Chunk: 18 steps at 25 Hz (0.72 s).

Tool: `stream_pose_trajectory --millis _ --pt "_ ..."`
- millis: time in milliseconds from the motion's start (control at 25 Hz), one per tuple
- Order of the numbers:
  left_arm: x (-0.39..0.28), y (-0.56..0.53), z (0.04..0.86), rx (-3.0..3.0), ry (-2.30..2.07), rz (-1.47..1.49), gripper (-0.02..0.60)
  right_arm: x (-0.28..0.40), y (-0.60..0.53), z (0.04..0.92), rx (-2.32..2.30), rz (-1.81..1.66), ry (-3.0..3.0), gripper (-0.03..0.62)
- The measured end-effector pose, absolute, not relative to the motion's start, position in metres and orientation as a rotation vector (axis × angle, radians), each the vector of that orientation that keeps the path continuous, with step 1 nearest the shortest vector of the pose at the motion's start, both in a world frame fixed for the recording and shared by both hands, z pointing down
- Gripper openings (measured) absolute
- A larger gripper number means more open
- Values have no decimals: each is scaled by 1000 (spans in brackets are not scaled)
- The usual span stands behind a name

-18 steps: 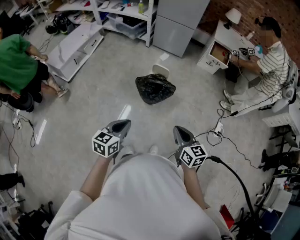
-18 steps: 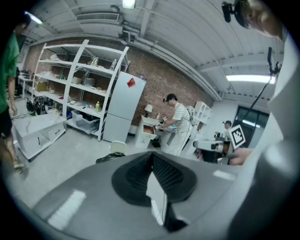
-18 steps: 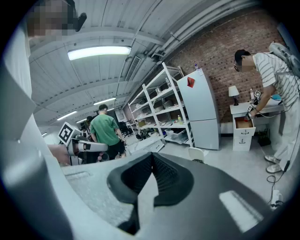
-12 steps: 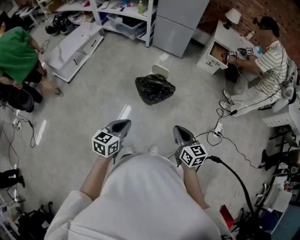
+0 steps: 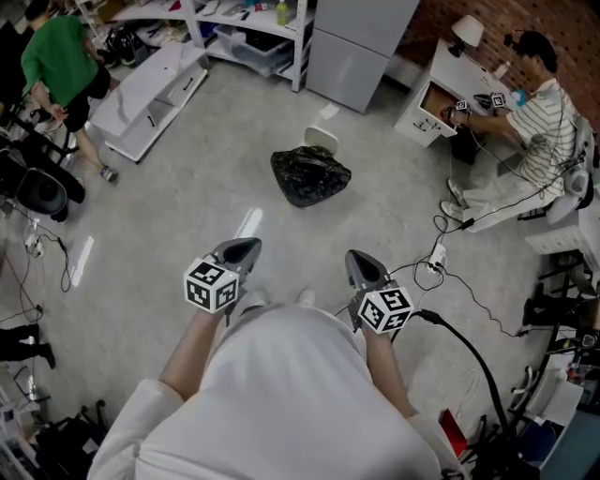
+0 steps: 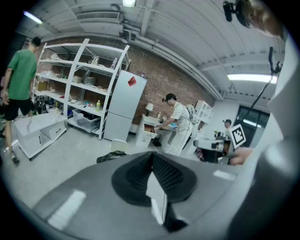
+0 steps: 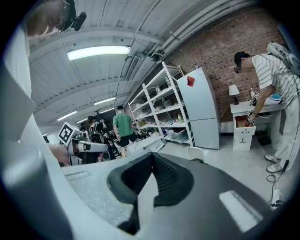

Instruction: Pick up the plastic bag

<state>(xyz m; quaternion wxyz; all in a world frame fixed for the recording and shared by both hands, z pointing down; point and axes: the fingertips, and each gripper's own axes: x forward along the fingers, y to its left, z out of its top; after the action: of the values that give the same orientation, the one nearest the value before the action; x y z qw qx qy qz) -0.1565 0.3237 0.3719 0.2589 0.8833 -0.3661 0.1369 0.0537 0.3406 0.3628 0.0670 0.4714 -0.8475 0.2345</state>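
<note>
A black plastic bag [image 5: 310, 176] lies crumpled on the grey floor ahead of me, next to a small white lid-like thing [image 5: 321, 141]. Its edge shows in the left gripper view as the bag [image 6: 110, 157], just over the jaws. My left gripper [image 5: 246, 249] and right gripper [image 5: 358, 262] are held in front of my body, well short of the bag. Both are shut with nothing between the jaws. The right gripper view shows no bag, only the white thing [image 7: 196, 153].
A person in green [image 5: 61, 58] walks at the far left by a low white cabinet [image 5: 150, 94]. A seated person [image 5: 534, 122] works at a white desk [image 5: 441, 94] on the right. Cables and a power strip [image 5: 436, 255] lie on the floor right of me. White shelving [image 5: 253, 28] and a fridge [image 5: 361, 42] stand behind the bag.
The person in green has stood up and moved toward the back left. Both grippers and the bag stay where they were.
</note>
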Motion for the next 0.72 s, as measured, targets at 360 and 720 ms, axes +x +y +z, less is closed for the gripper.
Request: stream_pose_trajectory --millis 360,720 --pt "-148 325 377 2373 -1015 380 3 62 339 370 1380 738 -2570 2" --pt "-126 326 379 2352 -1068 369 3 90 340 375 1357 758 -2569 2"
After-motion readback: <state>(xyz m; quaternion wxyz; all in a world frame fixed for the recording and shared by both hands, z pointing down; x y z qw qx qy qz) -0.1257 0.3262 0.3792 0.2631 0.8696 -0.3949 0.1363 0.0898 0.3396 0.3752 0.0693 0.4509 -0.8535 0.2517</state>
